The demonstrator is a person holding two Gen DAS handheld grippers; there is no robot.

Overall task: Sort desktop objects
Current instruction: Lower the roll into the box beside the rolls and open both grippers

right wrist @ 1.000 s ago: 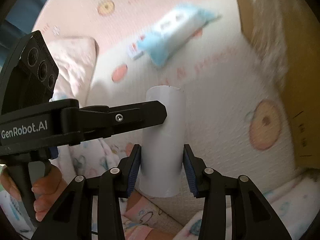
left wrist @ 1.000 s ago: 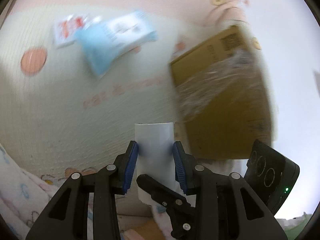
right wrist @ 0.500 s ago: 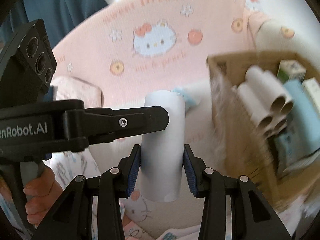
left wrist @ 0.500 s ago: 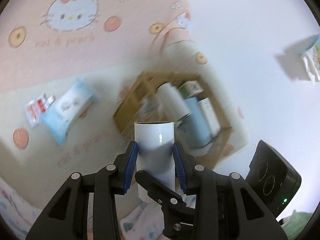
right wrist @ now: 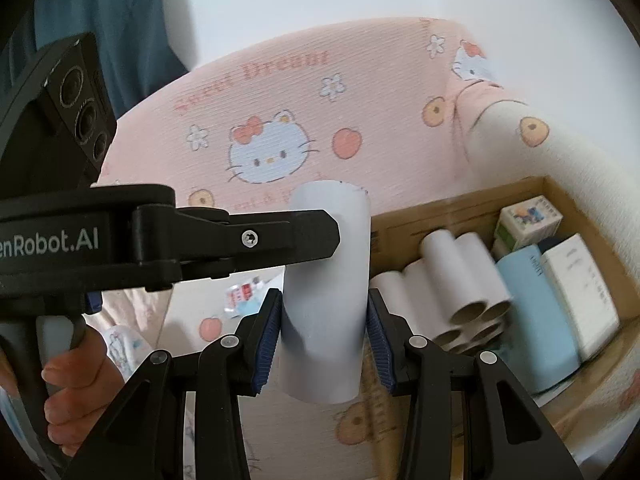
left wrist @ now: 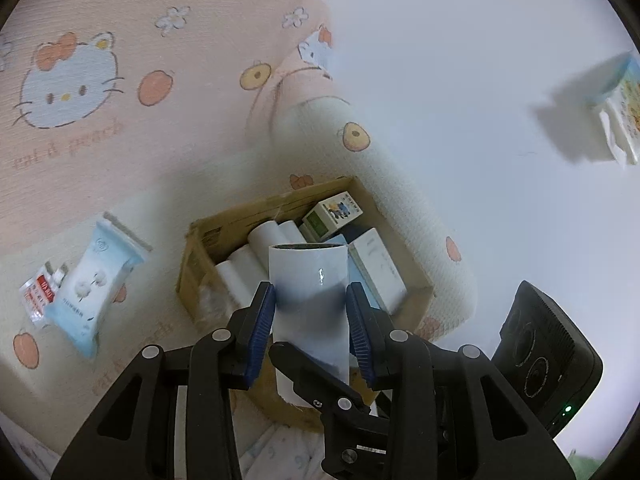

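Note:
Both grippers are shut on one white paper tube [left wrist: 310,300], held in the air. My left gripper [left wrist: 311,316] clamps it from one side and my right gripper [right wrist: 323,328] from the other; the tube also shows in the right wrist view [right wrist: 326,292]. The left gripper's finger [right wrist: 256,238] crosses in front of the tube. A cardboard box [left wrist: 200,256] lies below and beyond, holding several white tubes [right wrist: 452,292], a light blue pack [right wrist: 532,320] and small boxes [left wrist: 332,216].
A blue and white wipes pack [left wrist: 94,284] and a small red and white packet [left wrist: 38,296] lie on the Hello Kitty sheet [left wrist: 72,120], left of the box. A white wall rises to the right.
Both grippers have risen with the tube. The views have swung from close over the sheet to looking down into the open box.

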